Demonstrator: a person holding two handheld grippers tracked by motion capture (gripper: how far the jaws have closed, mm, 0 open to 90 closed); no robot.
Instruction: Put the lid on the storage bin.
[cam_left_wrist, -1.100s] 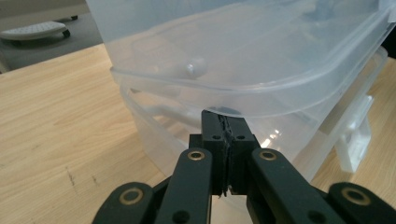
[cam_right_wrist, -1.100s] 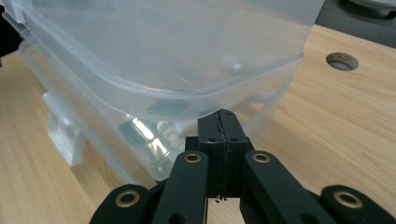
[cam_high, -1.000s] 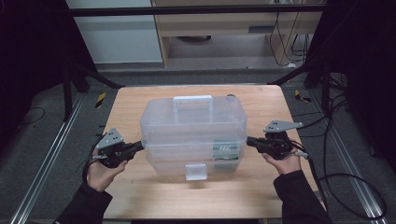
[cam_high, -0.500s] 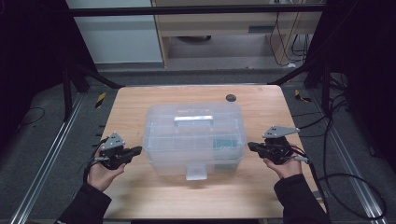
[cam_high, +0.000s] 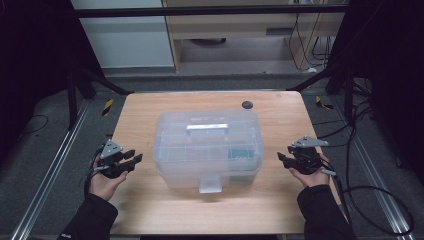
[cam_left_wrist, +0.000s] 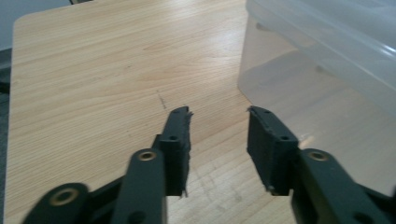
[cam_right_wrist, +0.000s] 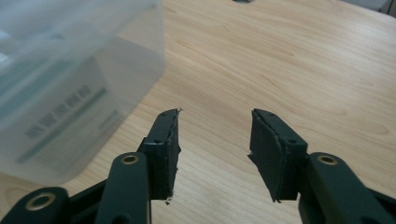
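Clear plastic box (cam_high: 208, 148) had been set down; left gripper (cam_high: 131, 160) and right gripper (cam_high: 283, 158) had withdrawn, jaws spread, apparently releasing it.

Each hand-held gripper, left (cam_high: 131, 161) and right (cam_high: 284, 159), gapes empty.

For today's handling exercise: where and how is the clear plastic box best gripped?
Probably by the handle lying flat on the clear plastic box's lid, approached from above; the bar is narrow enough for jaws, whereas the walls are broad and smooth.
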